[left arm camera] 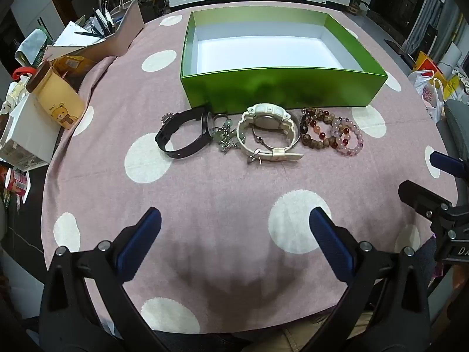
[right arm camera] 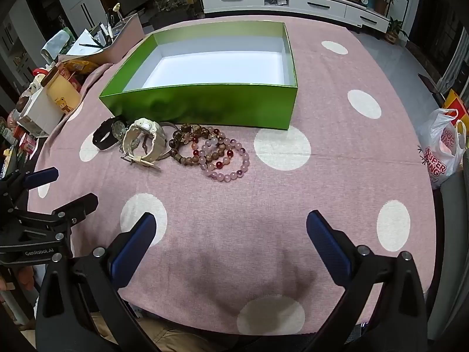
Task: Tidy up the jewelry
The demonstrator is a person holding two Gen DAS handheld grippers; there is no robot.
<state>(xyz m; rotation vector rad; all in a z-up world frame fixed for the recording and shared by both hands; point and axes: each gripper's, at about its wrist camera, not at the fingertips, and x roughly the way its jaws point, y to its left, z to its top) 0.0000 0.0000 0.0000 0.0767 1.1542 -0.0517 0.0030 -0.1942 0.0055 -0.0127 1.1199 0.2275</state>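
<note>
With both the left gripper (left arm camera: 234, 231) and right gripper (right arm camera: 231, 234) spread wide and empty above the bench (left arm camera: 234, 182), the jewelry row (left arm camera: 258, 133) lies crosswise ahead of them, just before the empty green box (left arm camera: 281, 88), its beaded bracelets (right arm camera: 217, 152) nearer the right gripper.

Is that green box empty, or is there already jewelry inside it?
Empty. The green box has no lid on, and both views show only its bare white floor. The watches and bead bracelets lie on the tablecloth in front of it.
</note>
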